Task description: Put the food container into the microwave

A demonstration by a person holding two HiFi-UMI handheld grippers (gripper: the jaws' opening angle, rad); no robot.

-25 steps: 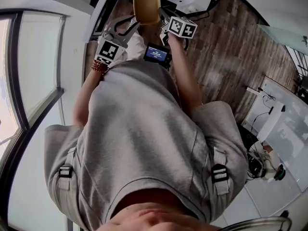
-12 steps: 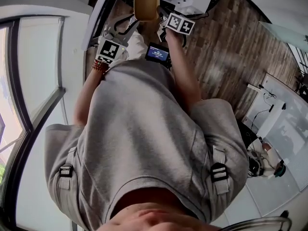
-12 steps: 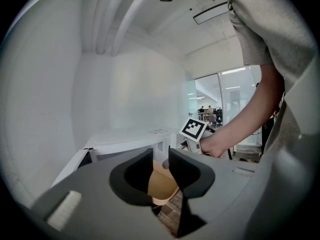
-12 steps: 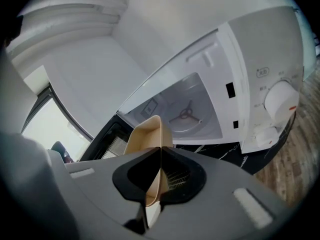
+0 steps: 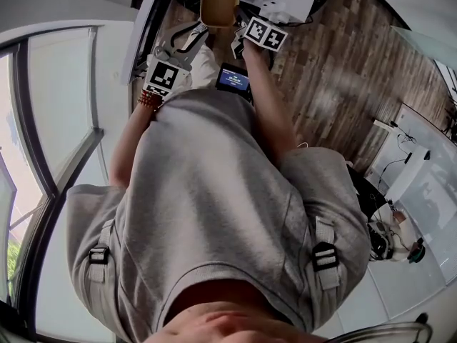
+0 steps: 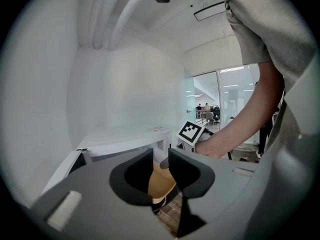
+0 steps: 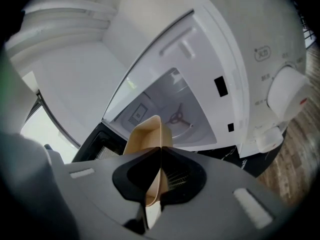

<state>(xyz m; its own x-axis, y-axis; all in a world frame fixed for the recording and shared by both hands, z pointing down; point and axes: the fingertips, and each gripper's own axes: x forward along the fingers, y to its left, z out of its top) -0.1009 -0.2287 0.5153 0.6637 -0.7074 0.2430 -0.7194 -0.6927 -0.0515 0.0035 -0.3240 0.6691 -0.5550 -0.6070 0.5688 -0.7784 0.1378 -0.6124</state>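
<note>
— What do the right fingers have?

— The right gripper point(image 7: 161, 151) has its fingers pressed together on the thin wall of the tan food container point(image 7: 148, 133). The wall rises edge-on between them, and the tub's open rim points away toward the oven.

— And the left?

— The left gripper point(image 6: 161, 158) has its fingers a little apart, with a narrow gap between them. The container's tan side shows through that gap, just beyond the tips. I cannot tell whether either finger touches it. Farther off to the right, the person's hand point(image 6: 212, 148) is closed around the other gripper, just below its marker cube point(image 6: 190, 131).

— Where is the container, then?

— It is held up at the open mouth of the white microwave point(image 7: 220, 59). I cannot tell how far in its far edge reaches. Just behind it lies the pale cavity, with the turntable hub point(image 7: 178, 116) on its floor. The dark door point(image 7: 92, 146) stands open on the left. On the right, the control panel carries a round dial point(image 7: 287, 91). In the head view, wooden floor point(image 5: 335, 63) spreads out to the right of the oven.
</note>
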